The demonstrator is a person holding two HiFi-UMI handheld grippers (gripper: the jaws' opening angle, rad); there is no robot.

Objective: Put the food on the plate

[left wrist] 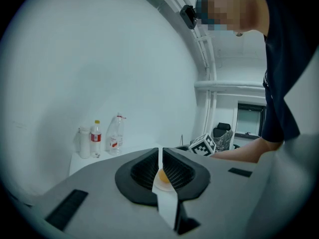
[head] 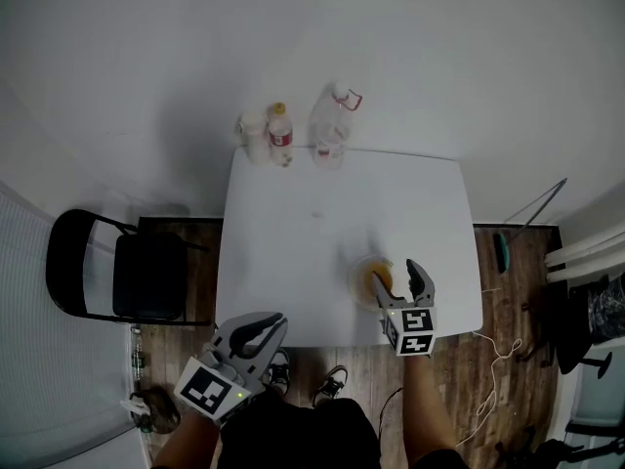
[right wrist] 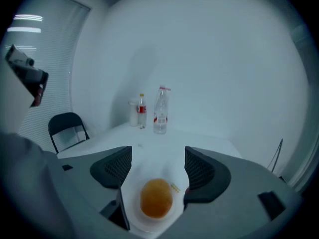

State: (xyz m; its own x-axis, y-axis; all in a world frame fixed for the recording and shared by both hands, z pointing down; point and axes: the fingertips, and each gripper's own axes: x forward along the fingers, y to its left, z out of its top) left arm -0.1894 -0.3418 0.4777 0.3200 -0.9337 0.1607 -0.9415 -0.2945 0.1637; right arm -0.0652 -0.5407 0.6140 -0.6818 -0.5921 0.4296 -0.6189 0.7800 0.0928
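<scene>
A round orange-brown bun (head: 381,283) lies on a small white plate (head: 361,274) near the front right of the white table (head: 293,252). My right gripper (head: 398,274) hovers just over the bun, open, one finger on either side and not touching it. In the right gripper view the bun (right wrist: 156,197) rests on the plate (right wrist: 134,213) below the wide-apart jaws of the right gripper (right wrist: 158,161). My left gripper (head: 266,327) is shut and empty, off the table's front left edge. In the left gripper view the slit of the left gripper (left wrist: 160,156) shows the bun (left wrist: 163,176).
Two plastic bottles (head: 280,135) (head: 330,125) and a white jar (head: 254,137) stand at the table's far edge. A black chair (head: 137,272) sits left of the table. Cables and gear lie on the wooden floor at the right (head: 508,350).
</scene>
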